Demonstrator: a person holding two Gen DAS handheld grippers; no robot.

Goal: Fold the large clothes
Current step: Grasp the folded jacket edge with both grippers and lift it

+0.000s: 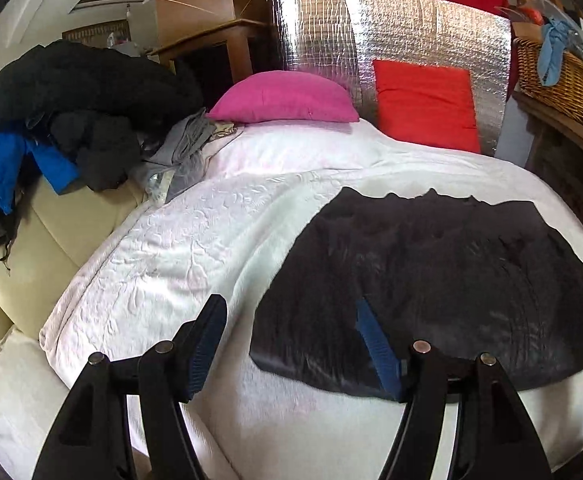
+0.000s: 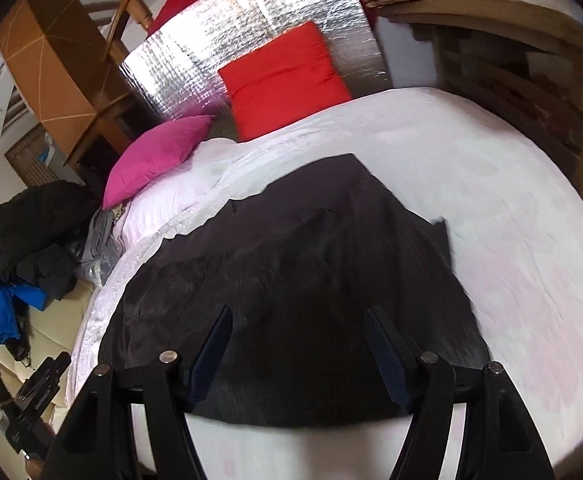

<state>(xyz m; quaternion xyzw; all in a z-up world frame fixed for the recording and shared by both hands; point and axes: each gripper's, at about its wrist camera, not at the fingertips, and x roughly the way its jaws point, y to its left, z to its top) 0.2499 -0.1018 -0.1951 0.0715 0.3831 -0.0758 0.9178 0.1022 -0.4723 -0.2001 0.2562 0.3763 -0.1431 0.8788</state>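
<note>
A black garment (image 1: 431,292) lies folded flat on the white bed cover (image 1: 179,248); it also shows in the right wrist view (image 2: 291,280). My left gripper (image 1: 291,312) is open and empty, hovering over the garment's near left corner. My right gripper (image 2: 295,320) is open and empty, just above the garment's near edge. The left gripper (image 2: 35,392) shows in the right wrist view at the lower left, beside the bed.
A pile of dark and blue clothes (image 1: 51,128) lies on a cream sofa (image 1: 31,248) at the left. A pink pillow (image 1: 287,98) and a red pillow (image 1: 427,104) lean against a silver foil panel (image 1: 391,28). A wicker basket (image 1: 555,80) stands on the right.
</note>
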